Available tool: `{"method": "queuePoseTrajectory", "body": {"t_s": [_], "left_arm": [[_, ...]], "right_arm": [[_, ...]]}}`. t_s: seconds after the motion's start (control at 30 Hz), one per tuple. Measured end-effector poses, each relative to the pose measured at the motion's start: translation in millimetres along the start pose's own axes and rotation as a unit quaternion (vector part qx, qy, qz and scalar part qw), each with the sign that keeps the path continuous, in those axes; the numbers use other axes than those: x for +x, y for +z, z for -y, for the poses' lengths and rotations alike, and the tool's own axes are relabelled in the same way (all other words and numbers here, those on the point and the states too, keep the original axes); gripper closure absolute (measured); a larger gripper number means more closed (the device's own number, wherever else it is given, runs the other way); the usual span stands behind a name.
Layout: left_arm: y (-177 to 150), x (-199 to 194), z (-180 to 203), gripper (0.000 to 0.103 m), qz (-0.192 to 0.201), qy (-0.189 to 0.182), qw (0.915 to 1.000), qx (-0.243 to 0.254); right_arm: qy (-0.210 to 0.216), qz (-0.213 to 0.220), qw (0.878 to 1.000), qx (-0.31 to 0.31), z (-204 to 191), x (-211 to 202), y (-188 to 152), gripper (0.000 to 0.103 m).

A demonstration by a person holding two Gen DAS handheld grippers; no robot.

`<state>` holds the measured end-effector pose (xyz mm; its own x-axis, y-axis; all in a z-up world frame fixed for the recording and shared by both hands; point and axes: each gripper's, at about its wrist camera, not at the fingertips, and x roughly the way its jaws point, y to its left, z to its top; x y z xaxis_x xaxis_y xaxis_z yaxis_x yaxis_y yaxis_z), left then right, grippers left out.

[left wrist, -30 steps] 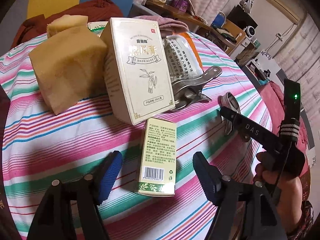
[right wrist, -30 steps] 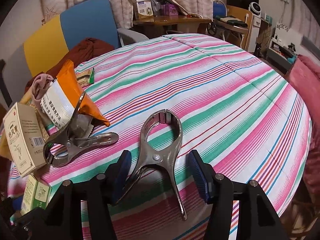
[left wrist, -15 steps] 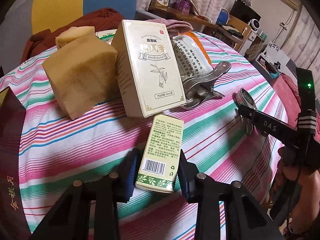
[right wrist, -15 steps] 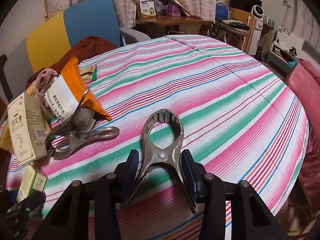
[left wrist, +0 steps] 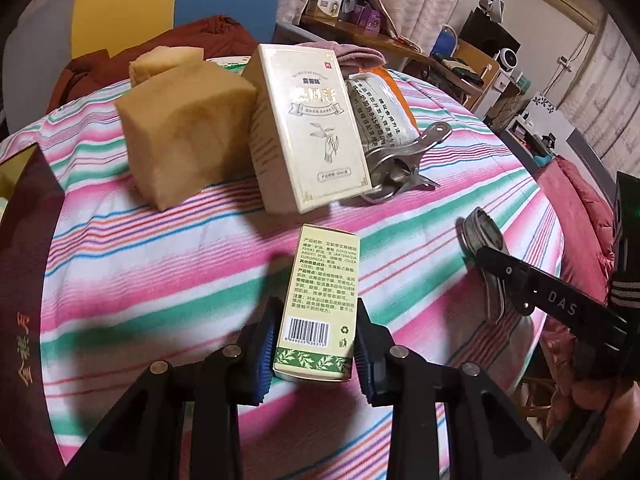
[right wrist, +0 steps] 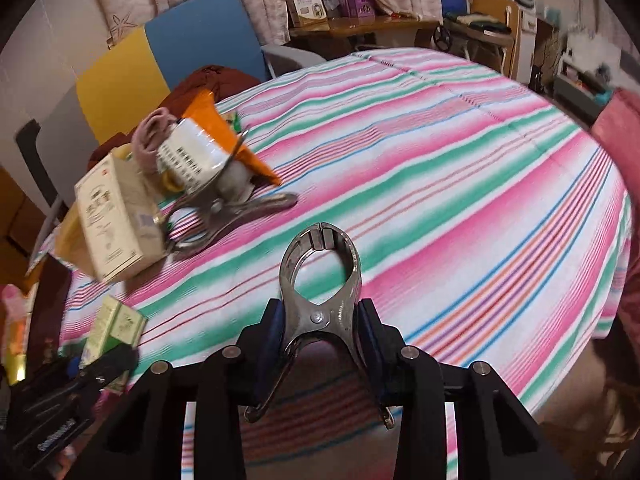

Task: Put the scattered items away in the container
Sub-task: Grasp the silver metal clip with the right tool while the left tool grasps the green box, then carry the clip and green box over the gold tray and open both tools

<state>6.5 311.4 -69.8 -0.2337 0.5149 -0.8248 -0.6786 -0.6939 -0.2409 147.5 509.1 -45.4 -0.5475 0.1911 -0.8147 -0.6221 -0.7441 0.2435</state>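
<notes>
My left gripper (left wrist: 316,354) clamps a small green box (left wrist: 322,304); my right gripper (right wrist: 320,340) pinches a steel clamp (right wrist: 320,292) at its pivot, both level.

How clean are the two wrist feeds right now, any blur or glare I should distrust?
Left wrist view: sharp near the tongs, the small green box's barcode reads clearly; fisheye bends the table edge. Right wrist view: motion blur smears the cream box and the clip by the packet, while the metal clamp in the right tongs stays crisp; mild glare on its steel.
</notes>
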Motion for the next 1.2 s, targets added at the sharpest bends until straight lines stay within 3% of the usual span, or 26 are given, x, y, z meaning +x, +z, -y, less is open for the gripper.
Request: {"method": "queuePoseTrajectory", "body": {"t_s": [0.3, 0.63, 0.97, 1.2], "left_arm": [[-20.0, -16.8, -11.1, 0.071, -0.001, -0.021, 0.9996, -0.016], [-30.4, -33.1, -27.0, 0.071, -0.006, -0.032, 0.9987, -0.040], [-26.2, -82.3, -69.1, 0.071, 0.041, -0.029, 0.9949, -0.088], [-16.0, -125.6, -124.8, 0.071, 0.088, -0.010, 0.9857, -0.143]], "right_arm": [[0.063, -0.027, 0.997, 0.024, -17.8, -9.5, -26.0, 0.066], [0.172, -0.074, 0.980, 0.069, -47.2, -10.3, -37.0, 0.066], [0.251, -0.083, 0.964, 0.011, -133.9, -24.2, -21.7, 0.066], [0.292, -0.081, 0.952, -0.051, -219.4, -23.8, -7.5, 0.066]]}}
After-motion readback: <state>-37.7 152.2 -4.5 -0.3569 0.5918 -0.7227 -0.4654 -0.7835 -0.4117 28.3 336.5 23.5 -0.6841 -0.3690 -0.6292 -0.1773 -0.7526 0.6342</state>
